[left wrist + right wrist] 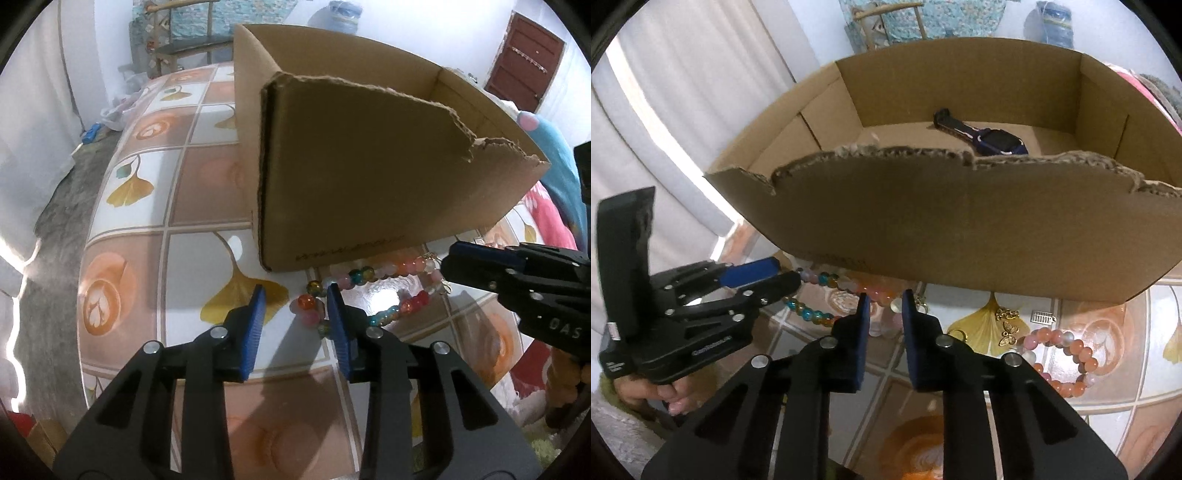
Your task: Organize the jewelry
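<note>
Both fingers, left (295,295) and right (884,301), stand apart around the multicoloured bead bracelet (369,275), not clamping it.

My left wrist camera looks steeply down along its tongs (295,299) from close to the left corner of the cardboard box (369,177), seeing only its outer walls. My right wrist camera sits close before the box's (960,229) torn front wall, looking down past its own tongs (884,304) and over the rim to the box floor. Both views share that front wall, the multicoloured bead bracelet (369,277) (827,280) in front of it on the tiled surface (147,221) (1108,317), and each other's tongs.
</note>
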{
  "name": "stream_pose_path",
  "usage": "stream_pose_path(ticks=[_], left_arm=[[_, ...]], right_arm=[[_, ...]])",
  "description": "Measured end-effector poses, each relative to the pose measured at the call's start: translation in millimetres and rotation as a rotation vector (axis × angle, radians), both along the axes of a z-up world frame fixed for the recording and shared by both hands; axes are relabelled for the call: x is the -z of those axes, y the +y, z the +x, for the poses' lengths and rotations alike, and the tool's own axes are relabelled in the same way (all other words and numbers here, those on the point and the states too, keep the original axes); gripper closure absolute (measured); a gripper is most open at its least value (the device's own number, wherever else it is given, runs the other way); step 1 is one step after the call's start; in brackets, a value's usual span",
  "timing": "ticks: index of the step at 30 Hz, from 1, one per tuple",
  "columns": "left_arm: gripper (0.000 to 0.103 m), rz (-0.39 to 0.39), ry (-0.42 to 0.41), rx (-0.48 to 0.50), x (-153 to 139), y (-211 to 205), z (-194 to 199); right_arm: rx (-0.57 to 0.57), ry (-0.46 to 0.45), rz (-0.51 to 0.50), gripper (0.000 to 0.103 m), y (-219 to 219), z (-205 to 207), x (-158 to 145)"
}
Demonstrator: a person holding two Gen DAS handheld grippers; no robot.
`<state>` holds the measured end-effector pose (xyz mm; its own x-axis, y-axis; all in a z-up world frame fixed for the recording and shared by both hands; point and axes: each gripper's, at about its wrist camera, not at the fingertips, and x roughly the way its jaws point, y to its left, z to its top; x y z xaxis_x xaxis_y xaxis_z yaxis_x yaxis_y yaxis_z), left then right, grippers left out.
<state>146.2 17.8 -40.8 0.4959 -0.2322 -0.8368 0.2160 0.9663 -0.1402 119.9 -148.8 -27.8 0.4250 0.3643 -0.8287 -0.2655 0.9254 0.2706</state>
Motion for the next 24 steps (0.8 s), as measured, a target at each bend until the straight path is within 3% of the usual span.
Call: stream_pose_path(ticks=[17, 20, 22, 24], left_arm=[[0.071, 0.073, -0.019, 0.038, -2, -14, -7], [0.078, 0.103, -0.030, 0.037, -2, -18, -9], [0.089, 0.079, -0.024, 0.049, -4, -18, -9], [0.093, 0.078, -0.026, 0.049, -4, -19, -10]], right_arm=[[-0.035, 0.040, -0.133, 0.090, 29, 12, 18], [-0.045, 0.027, -0.145, 0.093, 35, 13, 18], [-0.055, 0.013, -0.148, 0.093, 38, 12, 17], [-0.059, 0.000, -0.148, 0.093, 38, 6, 14]])
